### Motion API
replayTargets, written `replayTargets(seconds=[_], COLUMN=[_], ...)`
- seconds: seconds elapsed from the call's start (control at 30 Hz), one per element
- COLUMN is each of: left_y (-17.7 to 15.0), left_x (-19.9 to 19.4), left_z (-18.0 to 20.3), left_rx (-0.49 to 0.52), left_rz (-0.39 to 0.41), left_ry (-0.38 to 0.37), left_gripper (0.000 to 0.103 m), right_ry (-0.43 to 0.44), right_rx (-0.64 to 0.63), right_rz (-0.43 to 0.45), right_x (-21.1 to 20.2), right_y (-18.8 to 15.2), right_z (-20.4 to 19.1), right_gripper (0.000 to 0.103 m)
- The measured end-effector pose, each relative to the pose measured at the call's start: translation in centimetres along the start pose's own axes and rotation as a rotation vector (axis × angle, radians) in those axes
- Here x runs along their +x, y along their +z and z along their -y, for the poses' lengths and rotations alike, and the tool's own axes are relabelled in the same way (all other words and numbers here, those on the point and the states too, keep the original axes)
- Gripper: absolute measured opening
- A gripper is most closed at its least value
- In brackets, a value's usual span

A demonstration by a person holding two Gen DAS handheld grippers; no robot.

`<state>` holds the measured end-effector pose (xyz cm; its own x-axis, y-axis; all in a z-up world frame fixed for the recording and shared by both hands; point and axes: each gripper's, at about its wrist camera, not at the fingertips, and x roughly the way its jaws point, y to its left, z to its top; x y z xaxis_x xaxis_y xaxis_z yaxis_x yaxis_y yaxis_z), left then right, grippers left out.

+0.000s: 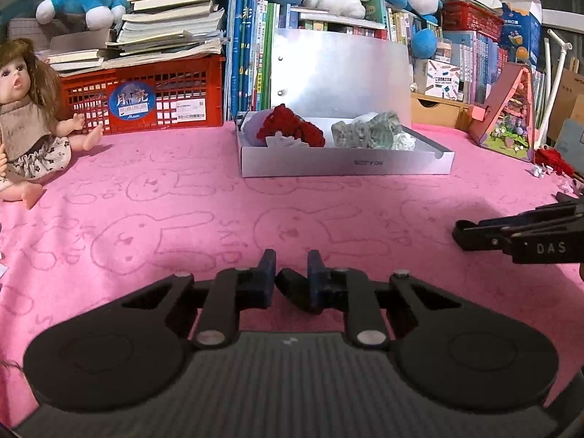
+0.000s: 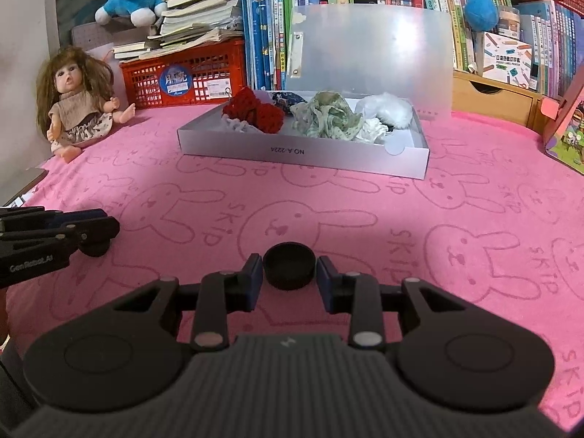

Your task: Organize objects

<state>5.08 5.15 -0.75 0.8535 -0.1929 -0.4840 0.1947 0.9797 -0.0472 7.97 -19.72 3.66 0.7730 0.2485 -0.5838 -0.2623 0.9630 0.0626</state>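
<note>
The shallow grey cardboard box (image 2: 303, 153) with its frosted lid raised sits at twelve o'clock on the pink rabbit-print cloth covering the surface (image 2: 419, 219). It already holds a red crocheted piece (image 2: 255, 111), a crumpled green patterned cloth (image 2: 325, 118) and a white fluffy item (image 2: 385, 109), so most of the sorting looks done.

Two small things remain outside. A round black plastic cap (image 2: 289, 265) rests on the cloth between the fingers of the right gripper (image 2: 289, 273); the blue pads stand apart on either side of it, with slivers of pink visible, so it is bracketed but not clamped. The left gripper (image 1: 291, 273) is drawn in tight on a small dark object (image 1: 288, 284) lodged between its pads, possibly a similar cap, though the view is too close to be sure.

At three o'clock in the left wrist view, red yarn scraps (image 1: 551, 157) lie beside a pink house-shaped toy (image 1: 511, 116), perhaps yet to be tidied. Neither small piece has reached the box.
</note>
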Motion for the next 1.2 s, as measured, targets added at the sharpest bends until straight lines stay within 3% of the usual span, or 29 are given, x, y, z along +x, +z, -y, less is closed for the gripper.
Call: replayTargets(seconds=[0.1, 0.3, 0.37, 0.4, 0.47, 0.53, 0.6, 0.9, 1.03, 1.2], left_y=[0.2, 0.2, 0.2, 0.1, 0.2, 0.2, 0.2, -1.2, -1.6, -1.8], left_x=[0.3, 0.1, 0.1, 0.0, -0.4, -1.1, -1.7, -2.2, -2.0, -2.2], left_z=[-0.3, 0.3, 0.5, 0.6, 0.6, 0.7, 0.9, 1.7, 1.8, 2.0], left_rx=[-0.012, 0.028, 0.042, 0.044, 0.039, 0.038, 0.05, 0.047, 0.03, 0.026], left_rz=[-0.007, -0.009, -0.016, -0.019, -0.012, 0.025, 0.048, 0.005, -0.01, -0.005], left_ry=[-0.009, 0.013, 0.028, 0.036, 0.052, 0.064, 0.081, 0.089, 0.081, 0.082], left_gripper=[0.022, 0.024, 0.028, 0.035, 0.06, 0.07, 0.072, 0.071, 0.052, 0.041], right_ry=[0.0, 0.006, 0.01, 0.009, 0.007, 0.0, -0.006, -0.038, -0.035, -0.029], right_rx=[-0.001, 0.0, -0.001, -0.001, -0.003, -0.005, -0.006, -0.007, -0.018, -0.026], right_rz=[0.006, 0.015, 0.016, 0.018, 0.018, 0.023, 0.026, 0.045, 0.049, 0.045], right_x=[0.1, 0.1, 0.1, 0.1, 0.0, -0.1, -0.3, -1.1, -1.1, -0.8], right_y=[-0.1, -0.2, -0.2, -0.2, -0.2, -0.3, -0.3, -0.5, -0.6, -0.6], right_z=[0.0, 0.1, 0.0, 0.0, -0.1, -0.1, -0.1, 0.0, -0.2, -0.6], right_gripper=[0.053, 0.055, 0.058, 0.06, 0.063, 0.066, 0.068, 0.073, 0.073, 0.067])
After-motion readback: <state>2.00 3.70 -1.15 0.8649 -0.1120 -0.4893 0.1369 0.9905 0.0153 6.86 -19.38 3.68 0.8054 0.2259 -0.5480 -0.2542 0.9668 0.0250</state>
